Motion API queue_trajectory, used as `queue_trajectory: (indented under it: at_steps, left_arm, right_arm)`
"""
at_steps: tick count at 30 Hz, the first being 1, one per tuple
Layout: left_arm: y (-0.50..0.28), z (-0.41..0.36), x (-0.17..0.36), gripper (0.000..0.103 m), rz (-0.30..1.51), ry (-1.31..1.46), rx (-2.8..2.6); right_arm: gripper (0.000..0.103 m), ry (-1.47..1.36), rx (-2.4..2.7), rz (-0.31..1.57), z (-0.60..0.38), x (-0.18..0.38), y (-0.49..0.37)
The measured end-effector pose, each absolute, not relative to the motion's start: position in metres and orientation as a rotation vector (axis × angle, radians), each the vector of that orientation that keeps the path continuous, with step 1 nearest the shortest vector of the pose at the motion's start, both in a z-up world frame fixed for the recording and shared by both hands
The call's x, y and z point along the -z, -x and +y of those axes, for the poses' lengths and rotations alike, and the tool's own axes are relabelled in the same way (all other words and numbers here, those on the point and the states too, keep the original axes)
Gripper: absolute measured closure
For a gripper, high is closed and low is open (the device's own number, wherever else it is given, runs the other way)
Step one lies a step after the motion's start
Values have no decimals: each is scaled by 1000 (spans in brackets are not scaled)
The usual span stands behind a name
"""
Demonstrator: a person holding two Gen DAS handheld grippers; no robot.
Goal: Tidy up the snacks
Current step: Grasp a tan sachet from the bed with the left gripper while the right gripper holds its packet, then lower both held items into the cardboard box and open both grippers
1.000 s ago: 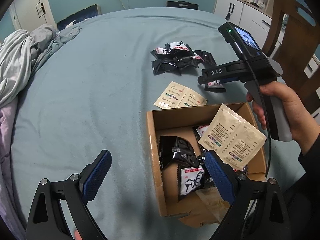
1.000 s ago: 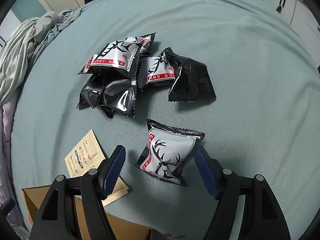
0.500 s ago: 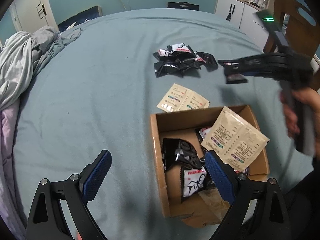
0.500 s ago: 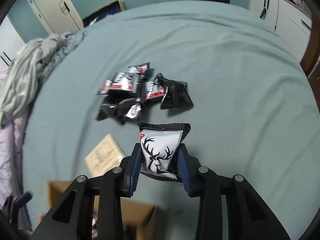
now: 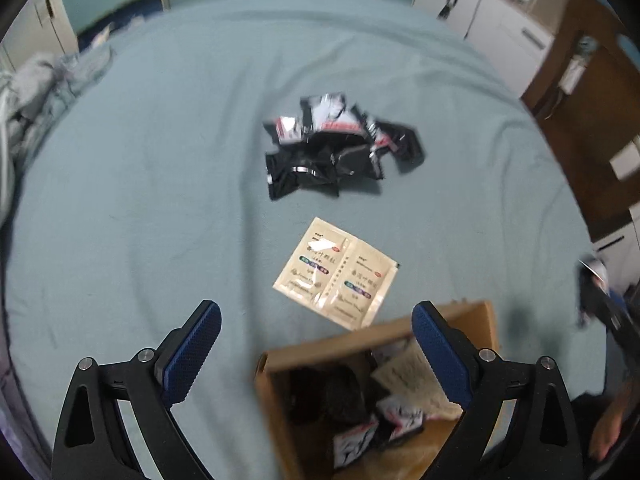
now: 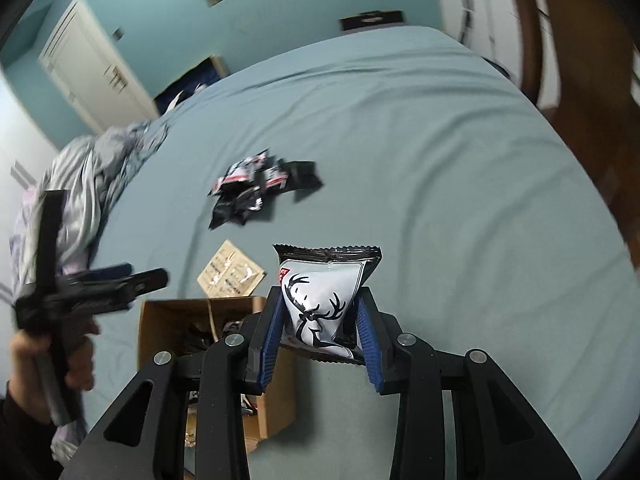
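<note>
My right gripper [image 6: 320,324] is shut on a white deer-print snack pack [image 6: 320,300] and holds it in the air, right of the cardboard box [image 6: 160,320]. The box also shows in the left wrist view [image 5: 276,364] with several packs inside. My left gripper [image 5: 316,344] is open and empty, above the box's near left corner. A pile of black and white snack packs [image 5: 336,144] lies on the teal sheet, also in the right wrist view [image 6: 260,188]. A beige twin sachet [image 5: 336,272] lies between pile and box, and shows in the right wrist view too [image 6: 232,272].
Crumpled grey bedding [image 6: 80,184] lies at the bed's left edge. A brown wooden chair [image 5: 592,112] and white cabinets [image 5: 492,12] stand to the right. The other hand-held gripper [image 6: 80,292] appears at the left of the right wrist view.
My right gripper closed on the deer-print pack, lifted it off the sheet and carried it back toward the box. My left gripper tilted forward, still open.
</note>
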State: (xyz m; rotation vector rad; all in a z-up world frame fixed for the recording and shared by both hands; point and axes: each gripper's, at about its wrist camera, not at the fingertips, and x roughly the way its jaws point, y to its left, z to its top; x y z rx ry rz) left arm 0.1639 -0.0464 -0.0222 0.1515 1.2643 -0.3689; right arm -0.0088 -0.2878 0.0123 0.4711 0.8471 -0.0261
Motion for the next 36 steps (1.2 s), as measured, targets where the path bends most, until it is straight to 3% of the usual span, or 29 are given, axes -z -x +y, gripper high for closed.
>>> queue_trajectory:
  at_steps: [11,21,24,27,29,31,36]
  left_arm:
    - [-229,-84,103,5,1584,-129,258]
    - [-223,-129,136,1,1632,-329,274]
    - [-218,-132,134,11,1597,-319,285]
    - [-213,-129,125,37,1561,-303,286]
    - [-213,-127,117,75,1546,-273,283]
    - [-213,-125,113,95,1549,-240,284]
    - [-205,-107,88,96,1467,-173,270]
  right_arm:
    - [69,-603,-45,919,-310,7,-29]
    - [69,-610,-77,924,-314,9,-31]
    - [69,-613,-72,931,-315,11,-30]
    - [69,-618,-65,934,-315,11,-32]
    - [69,-614,-58,936,-314,10,-32]
    - [69,-609,-47,939,-313,10,-32]
    - [69,-607,-16,954,-313,15,-31]
